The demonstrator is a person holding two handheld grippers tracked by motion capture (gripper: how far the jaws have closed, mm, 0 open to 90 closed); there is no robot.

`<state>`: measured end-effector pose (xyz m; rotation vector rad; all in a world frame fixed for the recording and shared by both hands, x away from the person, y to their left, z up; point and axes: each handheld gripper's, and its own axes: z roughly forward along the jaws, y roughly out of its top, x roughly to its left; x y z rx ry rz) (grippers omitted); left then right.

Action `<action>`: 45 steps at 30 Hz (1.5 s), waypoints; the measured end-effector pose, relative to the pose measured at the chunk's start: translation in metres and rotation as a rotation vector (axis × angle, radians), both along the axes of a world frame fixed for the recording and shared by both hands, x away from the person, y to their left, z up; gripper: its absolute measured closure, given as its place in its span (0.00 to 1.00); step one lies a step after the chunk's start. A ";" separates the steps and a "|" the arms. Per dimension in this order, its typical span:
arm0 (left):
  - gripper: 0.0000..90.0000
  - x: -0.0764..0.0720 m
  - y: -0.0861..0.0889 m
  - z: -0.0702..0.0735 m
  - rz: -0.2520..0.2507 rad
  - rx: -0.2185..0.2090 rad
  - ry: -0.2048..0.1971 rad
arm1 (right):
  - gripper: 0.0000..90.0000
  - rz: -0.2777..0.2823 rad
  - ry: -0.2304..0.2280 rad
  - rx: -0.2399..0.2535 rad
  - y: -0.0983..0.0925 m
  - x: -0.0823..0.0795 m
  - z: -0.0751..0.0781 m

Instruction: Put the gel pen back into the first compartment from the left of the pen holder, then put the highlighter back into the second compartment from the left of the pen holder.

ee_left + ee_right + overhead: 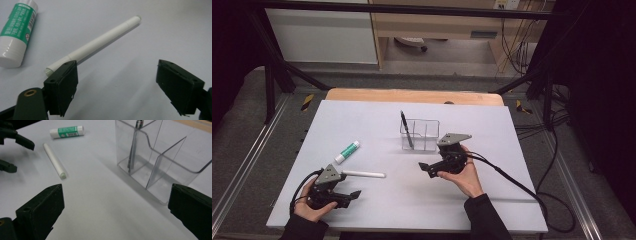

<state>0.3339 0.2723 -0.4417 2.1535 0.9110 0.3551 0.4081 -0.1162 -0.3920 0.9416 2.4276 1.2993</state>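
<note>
A white pen (364,174) lies on the white mat just right of my left gripper (355,194). In the left gripper view, that pen (100,41) runs from behind the left jaw up to the right, and the left gripper (117,75) stands open with nothing between its jaws. A green-and-white glue stick (347,151) lies farther back on the left. A clear divided holder (430,131) has a black pen (406,129) standing in its left compartment. My right gripper (424,167) is open and empty in front of the holder (160,152), pointing left.
The white mat (412,205) covers a wooden table (412,95). Black cables (522,187) trail off the right side of the table. The right gripper view shows the glue stick (67,131), the white pen (53,160) and the left gripper (23,157) at far left.
</note>
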 end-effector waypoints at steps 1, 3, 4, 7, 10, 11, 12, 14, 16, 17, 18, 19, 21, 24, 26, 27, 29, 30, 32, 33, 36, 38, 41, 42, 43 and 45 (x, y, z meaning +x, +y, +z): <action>0.21 0.000 0.000 0.000 0.000 0.000 -0.001 | 0.01 0.002 0.007 -0.009 0.000 -0.002 -0.002; 0.23 0.001 0.001 0.001 0.008 -0.001 0.000 | 0.01 0.005 0.012 -0.013 -0.001 -0.005 -0.006; 0.25 0.002 0.002 0.001 0.012 -0.003 0.001 | 0.01 0.003 0.017 -0.015 -0.002 -0.006 -0.007; 0.28 0.003 0.005 0.003 0.023 -0.012 0.003 | 0.01 0.002 0.032 -0.021 -0.005 -0.010 -0.013; 0.34 0.003 0.007 0.004 0.035 -0.013 0.001 | 0.01 0.007 0.034 -0.042 -0.006 -0.014 -0.017; 0.35 0.003 0.007 0.004 0.039 -0.015 0.002 | 0.01 0.008 0.034 -0.037 -0.006 -0.016 -0.018; 0.37 0.004 0.008 0.004 0.041 -0.014 0.001 | 0.01 0.008 0.039 -0.036 -0.007 -0.017 -0.019; 0.44 0.005 0.008 0.004 0.065 0.002 -0.002 | 0.01 0.009 0.039 -0.033 -0.008 -0.019 -0.021; 0.48 0.006 0.010 0.005 0.069 -0.004 0.004 | 0.01 0.010 0.049 -0.034 -0.009 -0.020 -0.023; 0.50 0.006 0.010 0.005 0.076 -0.004 0.000 | 0.01 0.005 0.051 -0.036 -0.009 -0.021 -0.023; 0.52 0.006 0.011 0.006 0.084 -0.003 -0.004 | 0.01 0.010 0.047 -0.043 -0.009 -0.021 -0.024; 0.54 0.007 0.012 0.007 0.089 -0.005 -0.005 | 0.01 0.010 0.047 -0.044 -0.009 -0.022 -0.024; 0.58 0.009 0.015 0.008 0.108 -0.003 -0.005 | 0.02 0.014 0.049 -0.043 -0.008 -0.023 -0.025; 0.65 0.013 0.020 0.009 0.133 0.000 -0.004 | 0.01 0.019 0.051 -0.046 -0.008 -0.026 -0.026; 0.70 0.016 0.024 0.010 0.153 0.007 -0.004 | 0.01 0.026 0.053 -0.051 -0.007 -0.027 -0.028; 0.72 0.018 0.026 0.010 0.162 0.006 -0.002 | 0.01 0.025 0.058 -0.057 -0.007 -0.028 -0.028; 0.77 0.021 0.031 0.011 0.181 0.000 0.002 | 0.01 0.029 0.058 -0.060 -0.007 -0.029 -0.029; 0.81 0.023 0.032 0.011 0.187 -0.006 0.005 | 0.01 0.026 0.059 -0.062 -0.007 -0.029 -0.029; 0.86 0.026 0.036 0.010 0.201 -0.007 0.010 | 0.01 0.031 0.056 -0.061 -0.006 -0.030 -0.030; 0.89 0.028 0.038 0.010 0.211 -0.013 0.012 | 0.01 0.031 0.055 -0.060 -0.006 -0.030 -0.030; 0.95 0.031 0.044 0.010 0.233 -0.043 0.030 | 0.01 0.030 0.053 -0.065 -0.006 -0.030 -0.030; 0.98 0.034 0.046 0.008 0.241 -0.051 0.037 | 0.01 0.028 0.051 -0.068 -0.006 -0.030 -0.030; 0.99 0.038 0.045 0.005 0.262 -0.029 0.041 | 0.01 0.029 0.050 -0.066 -0.006 -0.030 -0.030; 0.99 0.040 0.045 0.003 0.263 -0.023 0.042 | 0.01 0.029 0.049 -0.067 -0.006 -0.030 -0.030; 0.99 0.042 0.044 0.002 0.265 -0.018 0.043 | 0.01 0.029 0.050 -0.067 -0.007 -0.030 -0.030; 0.99 0.044 0.042 -0.001 0.267 -0.012 0.038 | 0.01 0.027 0.051 -0.068 -0.007 -0.030 -0.030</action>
